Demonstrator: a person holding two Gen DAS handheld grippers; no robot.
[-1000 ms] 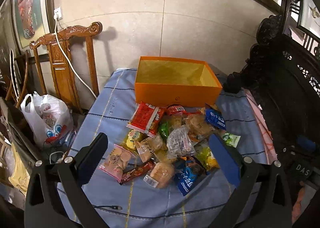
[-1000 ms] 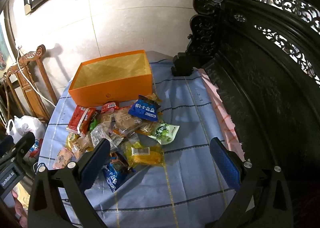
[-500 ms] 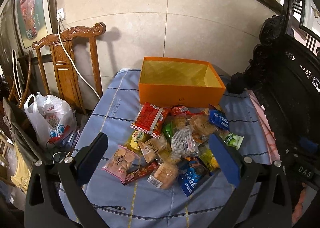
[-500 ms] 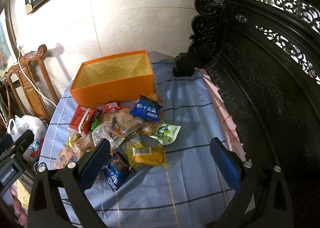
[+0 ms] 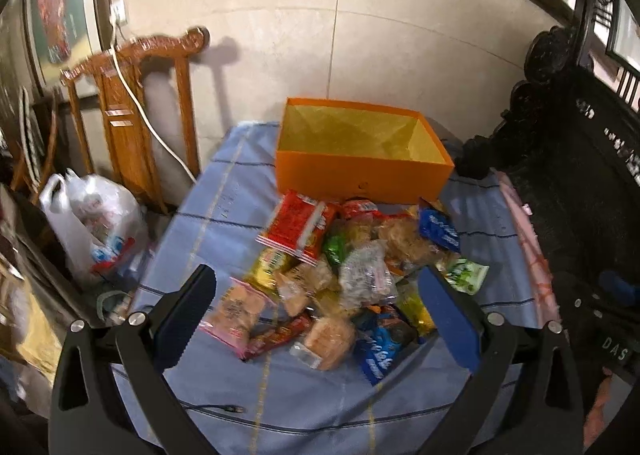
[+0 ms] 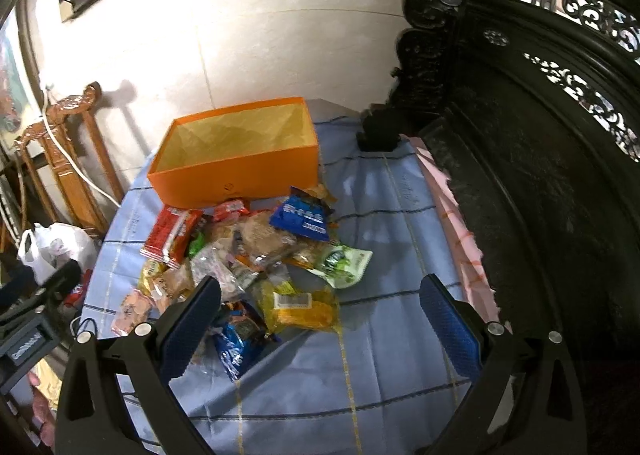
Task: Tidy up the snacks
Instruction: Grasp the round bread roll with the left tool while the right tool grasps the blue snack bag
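Note:
An open orange box [image 5: 360, 179] [image 6: 240, 175] with a yellow inside stands at the far end of a blue-clothed table [image 5: 224, 207] [image 6: 384, 215]; nothing shows inside it. In front of it lies a heap of several snack packets: a red packet [image 5: 298, 227] [image 6: 170, 231], a blue packet [image 5: 440, 229] [image 6: 304, 217], a green-and-white packet [image 5: 466, 275] [image 6: 344, 261], a yellow packet [image 6: 298, 307], a pink packet [image 5: 236, 313]. My left gripper [image 5: 316, 315] hangs open above the heap's near side, holding nothing. My right gripper [image 6: 320, 321] is open too, over the heap's right near corner.
A carved wooden chair [image 5: 132, 111] with a white cable stands left of the table, a white plastic bag [image 5: 96, 223] beside it. Dark carved furniture [image 6: 540, 175] walls in the right side. A pink cloth [image 6: 452, 215] edges the table on the right. A small black cable [image 5: 228, 409] lies near the front edge.
Both grippers have drifted slightly toward the heap and box, the left wrist view shifting a little left. Both stay open. The snacks lie as before.

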